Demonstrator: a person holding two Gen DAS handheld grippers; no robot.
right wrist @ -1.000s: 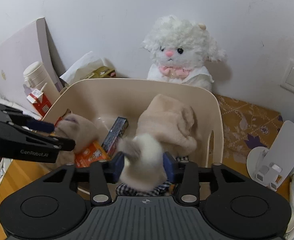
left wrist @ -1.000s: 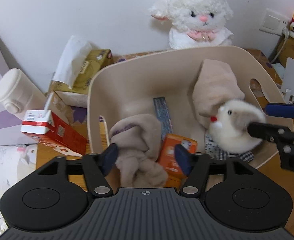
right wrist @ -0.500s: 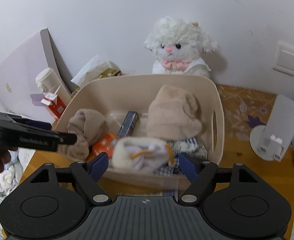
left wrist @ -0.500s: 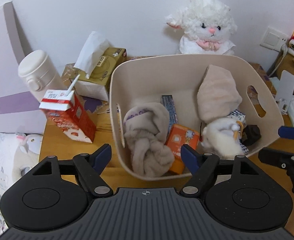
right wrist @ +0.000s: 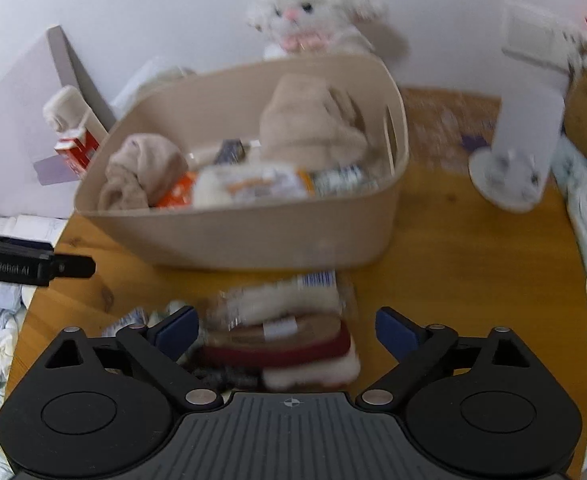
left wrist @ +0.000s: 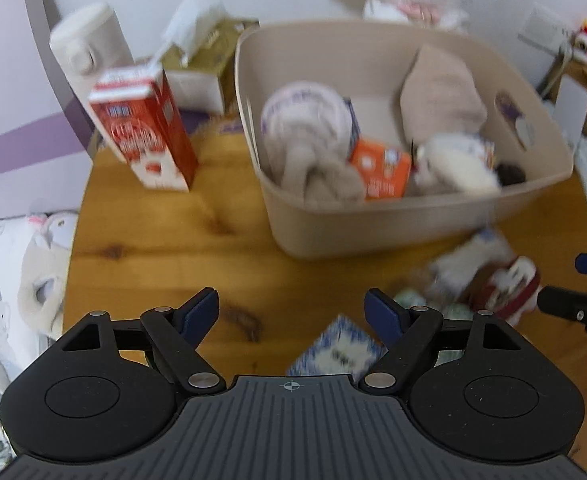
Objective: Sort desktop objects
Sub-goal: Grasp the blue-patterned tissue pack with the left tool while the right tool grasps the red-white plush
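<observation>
Left wrist view: left gripper (left wrist: pixel 291 312) wide apart, nothing between the pads, over bare wooden table (left wrist: pixel 165 240). Beige bin (left wrist: pixel 393 224) ahead w/ rolled socks (left wrist: pixel 309 148), orange box (left wrist: pixel 379 168), white plush (left wrist: pixel 457 164) inside. Red milk carton (left wrist: pixel 145 128) stands left of bin.

Right wrist view: right gripper (right wrist: pixel 287 330) jaws opening; blurred plush pile (right wrist: pixel 281 336) lies on table between them, pads not pressing it. Bin just beyond. White lamb toy (right wrist: pixel 313 20) behind bin, by wall.

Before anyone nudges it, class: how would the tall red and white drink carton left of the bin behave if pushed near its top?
The carton stands tall on a narrow base, so it would probably tip rather than slide. Its flat sides suggest no rolling. Its fill, hence its weight, cannot be seen.
</observation>
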